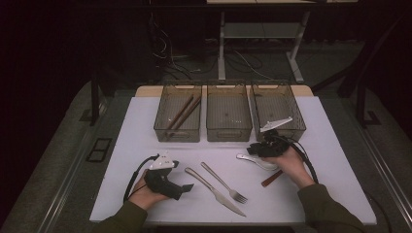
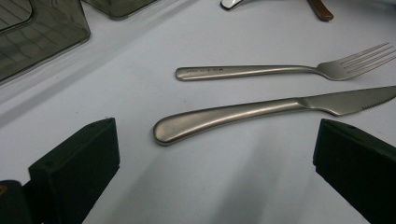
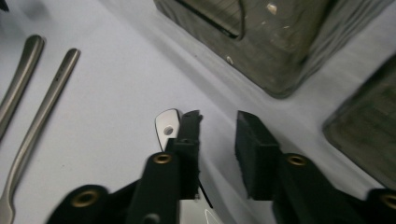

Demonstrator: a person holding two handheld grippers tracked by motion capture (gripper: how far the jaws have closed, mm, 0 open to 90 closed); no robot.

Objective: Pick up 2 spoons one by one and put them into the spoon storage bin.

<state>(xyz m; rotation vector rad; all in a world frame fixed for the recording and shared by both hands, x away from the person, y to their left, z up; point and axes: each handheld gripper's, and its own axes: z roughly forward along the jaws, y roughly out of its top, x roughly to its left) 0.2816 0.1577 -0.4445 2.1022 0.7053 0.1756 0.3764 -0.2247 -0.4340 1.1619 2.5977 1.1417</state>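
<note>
Now, nearest you at the lower left of the high view, your left gripper (image 1: pixel 187 187) rests on the white table (image 1: pixel 141 145) with its jaws spread wide and nothing between them; in the left gripper view they stand at the two bottom corners of the frame, well apart. Just past them lie one knife (image 1: pixel 214 191) and one fork (image 1: pixel 224 182), side by side, both running from upper left to lower right in the high view, with the handles at the upper left and the blade and tines at the lower right.

At the right of centre, your right gripper (image 1: pixel 253 150) sits low over the one white spoon (image 1: pixel 256 160). Its jaws are parted, with nothing pressed between the pads. In the right gripper view the spoon's handle end (image 3: pixel 167 125), with its small hole, shows just beside the left jaw, outside the gap. The spoon's long axis runs from upper left to lower right in the high view, handle end at the upper left. One brown stick (image 1: pixel 271 178) lies just below your right hand (image 1: pixel 287 164).

Farthest off, three smoky bins (image 1: pixel 229 112) stand in a row across the upper middle. The left one holds two brown chopsticks (image 1: pixel 183 112), slanting from upper right to lower left.
</note>
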